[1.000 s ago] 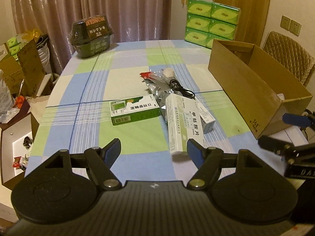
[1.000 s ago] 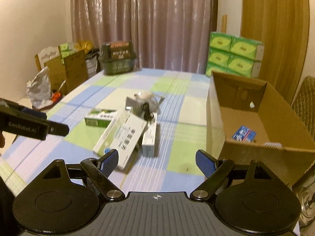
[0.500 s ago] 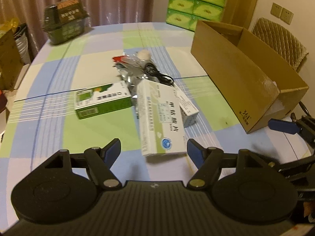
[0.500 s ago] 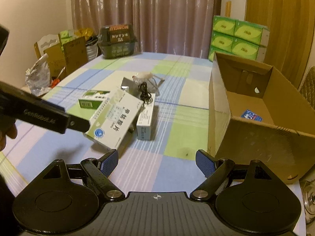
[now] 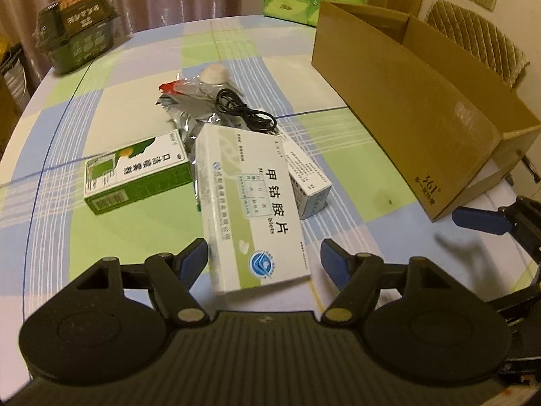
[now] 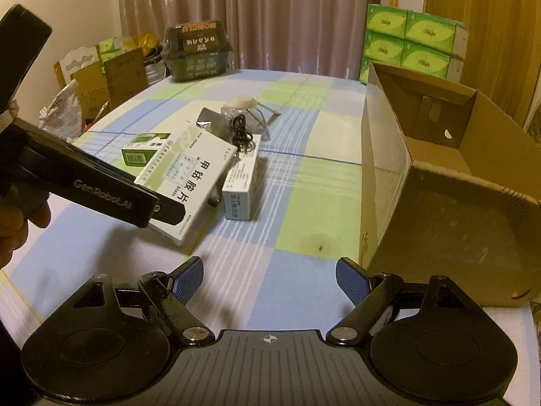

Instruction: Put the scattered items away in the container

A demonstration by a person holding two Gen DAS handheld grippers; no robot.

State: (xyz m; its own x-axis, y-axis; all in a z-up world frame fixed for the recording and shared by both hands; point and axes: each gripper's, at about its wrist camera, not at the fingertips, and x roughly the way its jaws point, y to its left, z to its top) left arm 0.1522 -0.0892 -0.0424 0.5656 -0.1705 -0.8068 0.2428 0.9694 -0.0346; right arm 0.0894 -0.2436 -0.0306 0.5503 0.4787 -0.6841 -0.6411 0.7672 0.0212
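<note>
A large white medicine box (image 5: 252, 203) (image 6: 187, 177) lies on a pile in the table's middle. My left gripper (image 5: 263, 258) is open, its fingers either side of the box's near end, not touching. A green box (image 5: 135, 174), a small white box (image 5: 306, 177) (image 6: 241, 181), a silver foil pouch (image 5: 189, 113), a black cable (image 5: 243, 110) and a white round object (image 5: 214, 71) lie around it. The open cardboard box (image 5: 416, 101) (image 6: 436, 182) stands at the right. My right gripper (image 6: 268, 279) is open and empty over the table near that box's corner.
A dark green package (image 5: 79, 39) sits at the table's far left edge. Green tissue packs (image 6: 412, 42) are stacked behind the cardboard box. A padded chair (image 5: 473, 45) stands at the right. Boxes and bags (image 6: 101, 74) crowd the floor left of the table.
My left gripper has moved forward and down to the large white box, which now sits between its open fingers. My right gripper has edged forward toward the cardboard box.
</note>
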